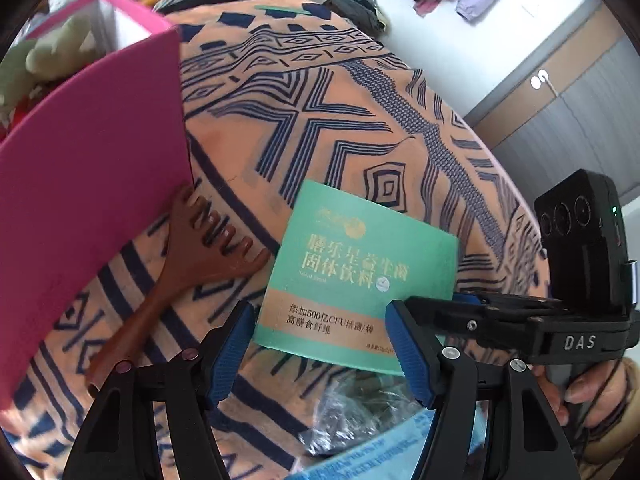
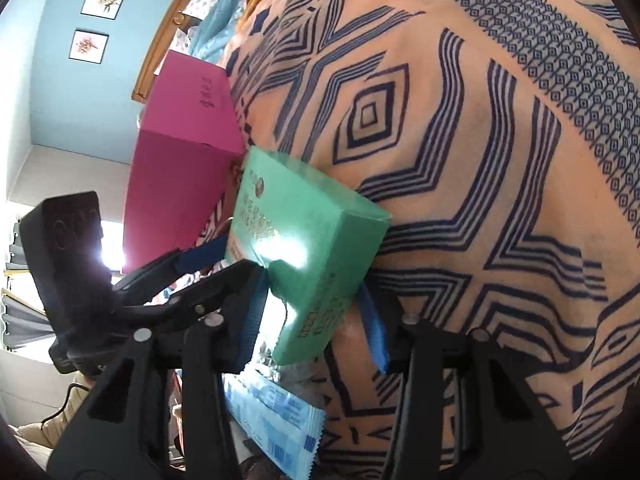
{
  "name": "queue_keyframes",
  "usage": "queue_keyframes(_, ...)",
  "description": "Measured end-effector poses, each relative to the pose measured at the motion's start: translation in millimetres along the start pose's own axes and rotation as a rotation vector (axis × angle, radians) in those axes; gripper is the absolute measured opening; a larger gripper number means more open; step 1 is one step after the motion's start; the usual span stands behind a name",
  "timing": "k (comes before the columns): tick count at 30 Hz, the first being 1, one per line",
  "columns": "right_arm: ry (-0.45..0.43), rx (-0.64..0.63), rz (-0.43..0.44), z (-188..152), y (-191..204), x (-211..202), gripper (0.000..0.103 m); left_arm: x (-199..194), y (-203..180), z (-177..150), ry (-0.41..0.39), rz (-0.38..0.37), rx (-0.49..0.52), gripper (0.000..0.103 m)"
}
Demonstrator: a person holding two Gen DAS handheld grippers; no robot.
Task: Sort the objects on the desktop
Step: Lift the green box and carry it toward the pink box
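The right gripper (image 2: pixel 316 312) pinches the green drink-mix box (image 2: pixel 308 240) across its narrow sides, holding it just beside the open pink storage box (image 1: pixel 88 184), probably its destination, while the left gripper (image 1: pixel 320 344) hovers with jaws spread.

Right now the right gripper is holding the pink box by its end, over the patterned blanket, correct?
Not quite: the right wrist view shows the right gripper holding the green box, not a pink one. The pink box stands apart, beyond it. The rest holds: by its end, over the patterned blanket.
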State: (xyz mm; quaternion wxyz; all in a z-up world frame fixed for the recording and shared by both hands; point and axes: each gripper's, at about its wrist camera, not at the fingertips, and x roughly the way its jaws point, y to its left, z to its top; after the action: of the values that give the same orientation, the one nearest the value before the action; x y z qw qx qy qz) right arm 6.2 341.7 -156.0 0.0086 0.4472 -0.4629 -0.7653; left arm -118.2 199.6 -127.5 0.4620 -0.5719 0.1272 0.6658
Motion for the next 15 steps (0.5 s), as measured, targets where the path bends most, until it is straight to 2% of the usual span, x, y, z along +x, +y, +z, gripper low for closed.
queue_keyframes(3,-0.026,-0.071,-0.031,2,11,-9,0.045,-8,4,-6,-0.014,-0.034,-0.032,0.068)
queue_keyframes(6,-0.041,-0.134,-0.025,6,21,-18,0.042,-17,7,-12,-0.037,-0.067,-0.061,0.066)
queue_keyframes(7,-0.038,-0.135,-0.032,8,20,-17,0.038,-20,8,-14,-0.044,-0.077,-0.07,0.066)
queue_keyframes(10,-0.026,-0.139,-0.052,11,17,-15,0.035,-28,12,-19,-0.064,-0.089,-0.089,0.066)
queue_keyframes(15,-0.006,-0.146,-0.087,17,11,-11,0.035,-23,20,-21,-0.047,-0.093,-0.122,0.066)
